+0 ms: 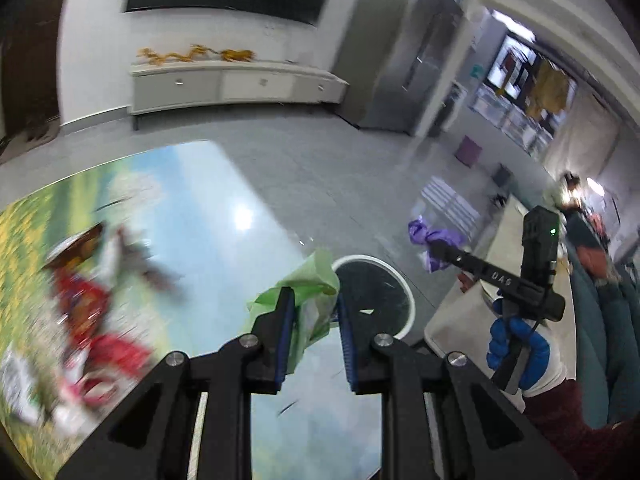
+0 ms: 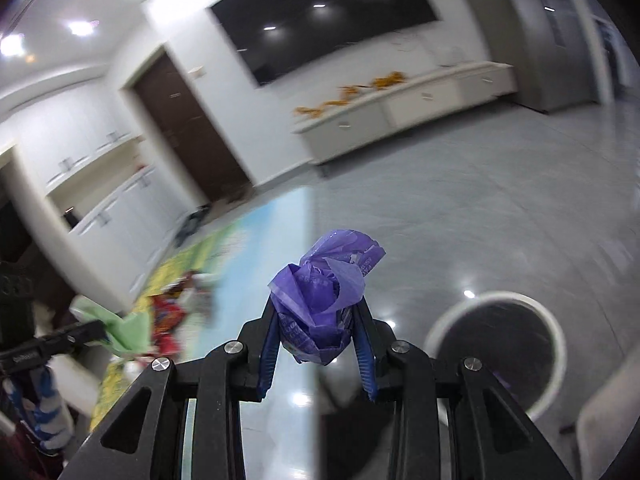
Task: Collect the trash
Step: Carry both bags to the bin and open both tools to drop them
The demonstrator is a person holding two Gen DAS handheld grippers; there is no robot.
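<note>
Views: left wrist camera alone shows the hand (image 1: pixel 518 346) in a blue glove gripping the right tool's handle, and a lit room behind it; right wrist camera alone shows a dark door (image 2: pixel 192 120) and white cupboards (image 2: pixel 100 184) at far left.
Table: glossy top (image 1: pixel 224 208) with a printed landscape of sky and yellow field; blurred in both views.
Litter: red and white wrappers (image 1: pixel 92 312) lie on the table's left part, smeared by blur, kinds not readable.
Green wrapper: crumpled pale green wrapper (image 1: pixel 308 300), thin and creased, sticks up and forward past the fingertips, off the table.
Left claw: left gripper (image 1: pixel 312 304) is clamped on the green wrapper, blue pads pressing its sides, jaws nearly together.
Bin: round bin (image 1: pixel 404 288) with white rim and dark inside stands on the grey floor just beyond the table's right edge, right of the green wrapper; in the right view it sits at lower right (image 2: pixel 556 336).
Purple wrapper: wadded purple wrapper (image 2: pixel 324 304) with pale print, bunched into a ball, held in the air left of the bin.
Right claw: right gripper (image 2: pixel 316 320) is clamped on the purple wrapper, jaws partly apart around the wad.
Background: black screen (image 2: pixel 320 16) on the wall above a long white cabinet (image 2: pixel 404 108).
</note>
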